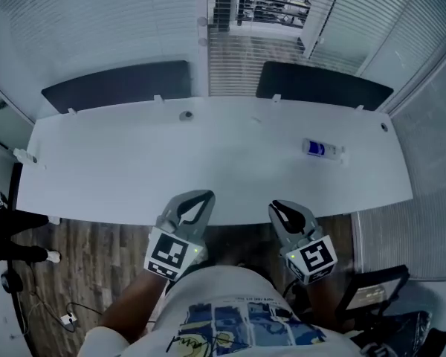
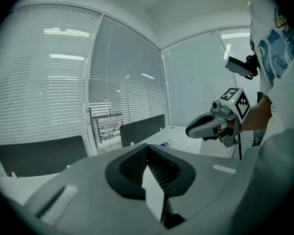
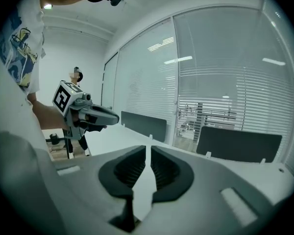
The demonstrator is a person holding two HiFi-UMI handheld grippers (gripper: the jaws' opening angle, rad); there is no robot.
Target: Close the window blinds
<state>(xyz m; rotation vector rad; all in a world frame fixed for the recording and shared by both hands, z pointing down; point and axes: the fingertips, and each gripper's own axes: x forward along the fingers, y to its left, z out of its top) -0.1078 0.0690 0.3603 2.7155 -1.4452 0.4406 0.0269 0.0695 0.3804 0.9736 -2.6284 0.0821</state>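
The window blinds [image 1: 241, 58] hang behind the white desk [image 1: 134, 169]. The middle panel's slats stand open, with a room showing through; the panels on either side look closed. The same open slats appear in the left gripper view [image 2: 108, 121] and the right gripper view [image 3: 210, 109]. My left gripper [image 1: 206, 197] and right gripper [image 1: 276, 206] hover side by side over the desk's near edge, well short of the blinds. Both are shut with nothing between the jaws. Each shows in the other's view: the right gripper [image 2: 190, 129], the left gripper [image 3: 115, 116].
Two dark divider panels [image 1: 119, 84] [image 1: 323, 84] stand along the desk's far edge. A small bottle [image 1: 323, 149] lies on the desk's right part. A person [image 1: 7, 233] stands at the far left on the wooden floor. A black device [image 1: 372, 292] sits by my right side.
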